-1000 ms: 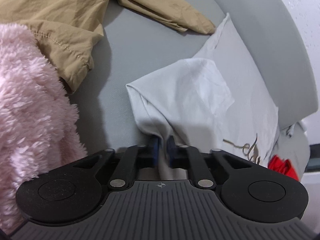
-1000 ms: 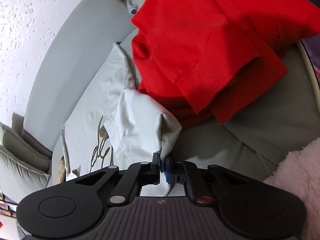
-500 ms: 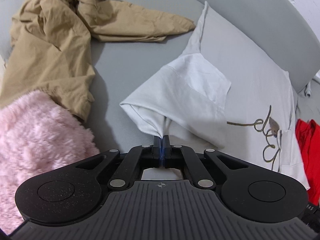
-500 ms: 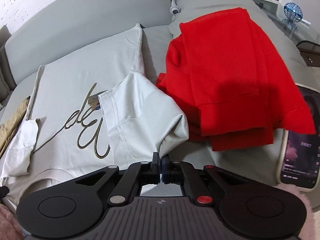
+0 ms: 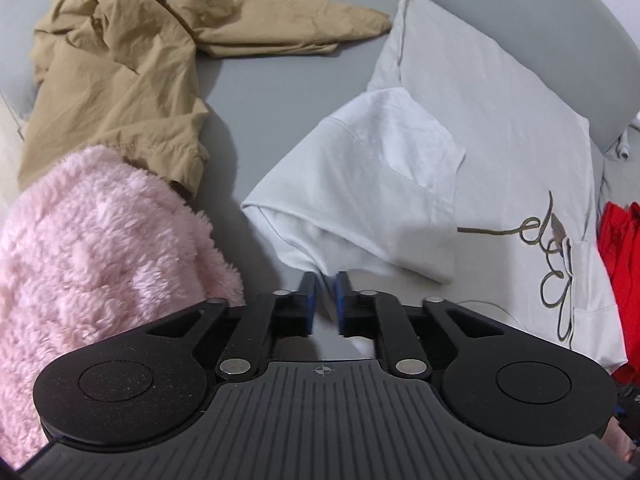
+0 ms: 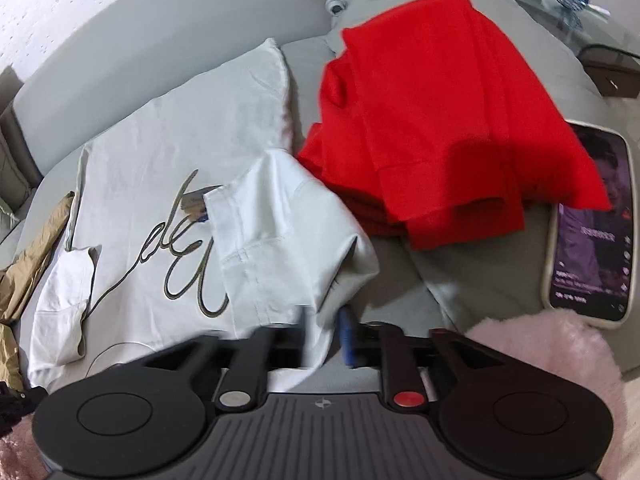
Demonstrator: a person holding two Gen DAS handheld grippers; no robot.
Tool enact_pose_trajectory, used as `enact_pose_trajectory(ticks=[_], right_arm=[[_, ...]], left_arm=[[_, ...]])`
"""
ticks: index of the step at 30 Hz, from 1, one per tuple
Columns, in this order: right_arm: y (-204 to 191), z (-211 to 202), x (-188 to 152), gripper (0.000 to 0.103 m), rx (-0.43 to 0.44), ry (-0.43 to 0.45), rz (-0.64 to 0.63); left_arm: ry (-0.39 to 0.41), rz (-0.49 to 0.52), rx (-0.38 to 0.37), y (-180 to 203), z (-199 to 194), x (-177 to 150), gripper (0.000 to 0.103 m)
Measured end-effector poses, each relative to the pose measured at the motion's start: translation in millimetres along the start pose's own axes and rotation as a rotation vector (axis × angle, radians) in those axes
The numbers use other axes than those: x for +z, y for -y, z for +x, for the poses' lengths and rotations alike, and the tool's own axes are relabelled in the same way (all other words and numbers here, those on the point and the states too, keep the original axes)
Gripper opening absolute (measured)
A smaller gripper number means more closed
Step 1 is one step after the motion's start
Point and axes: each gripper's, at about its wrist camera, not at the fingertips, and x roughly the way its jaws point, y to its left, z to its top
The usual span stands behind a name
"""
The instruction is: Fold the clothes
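A white T-shirt [image 5: 492, 128] with a looping gold script print lies flat on the grey sofa, also in the right wrist view [image 6: 160, 168]. Both sleeves are folded inward onto its body. My left gripper [image 5: 322, 280] stands open at the folded left shoulder [image 5: 360, 184]; the cloth edge lies between its parted blue pads. My right gripper [image 6: 325, 320] is open too, motion-blurred, at the folded right shoulder [image 6: 280, 232], with cloth still between the fingers.
A tan jacket [image 5: 120, 64] lies crumpled at the far left. A pink fluffy garment [image 5: 88, 256] sits near left. A red garment [image 6: 432, 120] lies right of the shirt. A lit phone [image 6: 592, 224] rests on the sofa at far right.
Both grippers carried the shirt's shoulders inward and laid them on its body. Both were shut on the cloth half a second ago and have now opened.
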Motion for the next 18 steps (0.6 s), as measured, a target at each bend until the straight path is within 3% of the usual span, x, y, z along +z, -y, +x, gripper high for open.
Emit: enact_pose_trajectory(ticks=[1,4,7,11,18], right_arm=[[-1,-3,0,0.046,-0.007,0.0,-0.016],[-6,-14,-3,0.049,-0.021,-0.017,-0.05],[-10,-28,-10,0.055,0.014,-0.017,-0.083],[-27,-43,-10,0.067,0.071,-0.004,-0.18],[-56,-55,23,0.067,0.15,0.062,-0.261]], left_arm=[[-0.003,0.012,0.015,2,-2,-1,0.042],[-0.038,0.067,0.066,10,-10,-5,0.044],[-0.064,0.098,0.064,18,-19,-10,0.044],[-0.027,0.197,0.031,38,-32,-10,0.044],[0.044,0.324,-0.019,72,-41,27,0.044]])
